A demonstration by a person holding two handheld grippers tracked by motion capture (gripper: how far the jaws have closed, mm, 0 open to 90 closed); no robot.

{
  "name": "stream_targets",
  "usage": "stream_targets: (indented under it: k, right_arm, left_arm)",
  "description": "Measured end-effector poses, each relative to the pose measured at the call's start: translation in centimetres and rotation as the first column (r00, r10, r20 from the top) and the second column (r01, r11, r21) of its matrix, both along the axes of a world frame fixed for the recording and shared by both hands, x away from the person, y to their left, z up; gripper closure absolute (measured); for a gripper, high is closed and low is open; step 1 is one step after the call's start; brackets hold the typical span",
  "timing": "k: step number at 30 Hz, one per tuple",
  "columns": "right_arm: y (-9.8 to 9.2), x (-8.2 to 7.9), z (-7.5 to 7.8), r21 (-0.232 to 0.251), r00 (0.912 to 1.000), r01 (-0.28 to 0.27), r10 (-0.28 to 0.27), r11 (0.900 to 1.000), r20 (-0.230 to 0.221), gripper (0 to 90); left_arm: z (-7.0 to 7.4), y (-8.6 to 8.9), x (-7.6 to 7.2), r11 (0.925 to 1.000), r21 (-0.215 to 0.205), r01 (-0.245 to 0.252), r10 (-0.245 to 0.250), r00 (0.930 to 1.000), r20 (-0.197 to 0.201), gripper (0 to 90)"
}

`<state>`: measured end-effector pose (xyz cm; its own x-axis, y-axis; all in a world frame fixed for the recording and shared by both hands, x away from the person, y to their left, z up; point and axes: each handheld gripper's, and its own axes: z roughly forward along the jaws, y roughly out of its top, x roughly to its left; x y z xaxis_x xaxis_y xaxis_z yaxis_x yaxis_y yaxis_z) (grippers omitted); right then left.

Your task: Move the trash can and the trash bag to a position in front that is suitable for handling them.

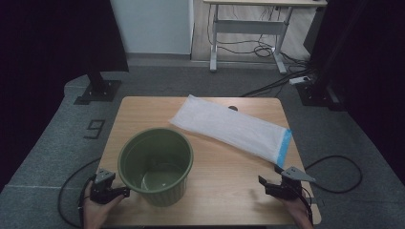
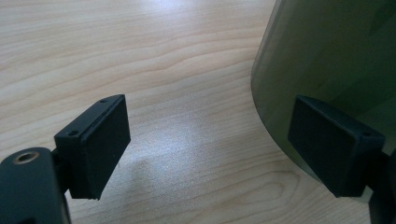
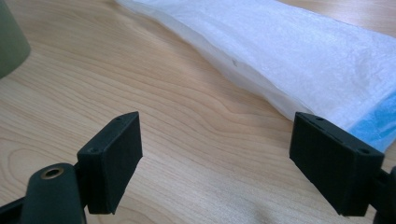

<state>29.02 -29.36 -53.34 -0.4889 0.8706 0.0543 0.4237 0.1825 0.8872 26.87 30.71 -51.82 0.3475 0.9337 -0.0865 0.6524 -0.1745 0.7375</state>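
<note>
While both claws stand wide and empty, left claw beside the green bin, right claw should take the white bag by its near blue edge.

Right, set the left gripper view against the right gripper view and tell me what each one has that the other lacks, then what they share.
Left gripper view alone: the green bucket's wall looms close at the right, just behind one pad of the left gripper, whose jaws stand open with bare tabletop between them. Right gripper view alone: the white bag with its blue end lies across the top, beyond the open right gripper. Shared: the light wooden table, a pair of black pads rising from below, and some of the bucket, which is a mere corner at the right gripper view's left edge.
</note>
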Motion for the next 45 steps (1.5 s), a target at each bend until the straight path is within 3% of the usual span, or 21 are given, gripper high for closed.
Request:
stream_targets:
  k: [3, 10, 13, 17, 21, 24, 26, 31, 33, 35, 45]
  right_arm:
    - [0.0, 0.0, -0.2, -0.003, 0.9999, 0.007, -0.008, 1.0, -0.015, 16.4]
    - [0.0, 0.0, 0.1, 0.009, 1.0, 0.007, -0.007, 1.0, -0.006, 16.4]
    - [-0.1, 0.2, 0.0, 0.004, 0.9998, 0.014, -0.014, 1.0, -0.011, 16.4]
    - [-0.2, 0.4, 0.1, 0.007, 0.9999, 0.012, -0.012, 1.0, -0.009, 16.5]
    - [-0.5, 0.5, -0.2, 0.008, 0.9997, 0.007, -0.007, 1.0, -0.024, 16.5]
    - [-0.6, 0.7, -0.3, 0.012, 0.9996, 0.003, -0.002, 1.0, -0.027, 16.5]
    - [-0.6, 0.7, -0.3, 0.013, 0.9996, 0.004, -0.003, 1.0, -0.029, 16.5]
    - [-0.7, 0.7, -0.2, 0.014, 0.9995, 0.006, -0.005, 1.0, -0.031, 16.5]
    - [-0.7, 0.7, -0.3, 0.014, 0.9993, 0.004, -0.004, 1.0, -0.037, 16.5]
    - [-0.8, 0.8, -0.5, 0.008, 0.9991, 0.006, -0.005, 1.0, -0.042, 16.5]
    - [-1.1, 0.5, -0.6, 0.006, 0.999, 0.021, -0.02, 1.0, -0.04, 16.5]
  left_arm:
    - [0.2, 0.0, -0.3, 1.0, 0.002, 0.005, -0.005, 0.9999, 0.01, 13.3]
    - [1.2, -0.5, -1.6, 0.9995, -0.007, 0.03, -0.029, 0.9988, 0.038, 13.7]
    - [1.5, -0.7, -2.7, 0.9986, -0.024, 0.046, -0.045, 0.9978, 0.048, 13.6]
    - [1.4, -1.0, -3.8, 0.998, 0.0, 0.063, -0.063, 0.9973, 0.038, 12.9]
    - [1.1, -1.5, -5.5, 0.9961, -0.013, 0.088, -0.087, 0.9953, 0.043, 12.4]
    - [1.0, -2.3, -7.0, 0.9892, -0.032, 0.143, -0.141, 0.988, 0.063, 10.8]
    - [1.2, -3.0, -7.4, 0.9801, -0.041, 0.194, -0.191, 0.9783, 0.081, 9.9]
    - [2.0, -5.3, -7.0, 0.9495, -0.018, 0.313, -0.311, 0.9465, 0.088, 6.7]
    - [2.0, -5.9, -6.6, 0.9415, -0.013, 0.337, -0.335, 0.939, 0.079, 5.6]
    - [2.1, -6.3, -6.1, 0.9425, 0.004, 0.334, -0.334, 0.94, 0.072, 3.7]
    - [2.4, -6.6, -4.2, 0.9429, -0.005, 0.333, -0.331, 0.9397, 0.084, 3.6]
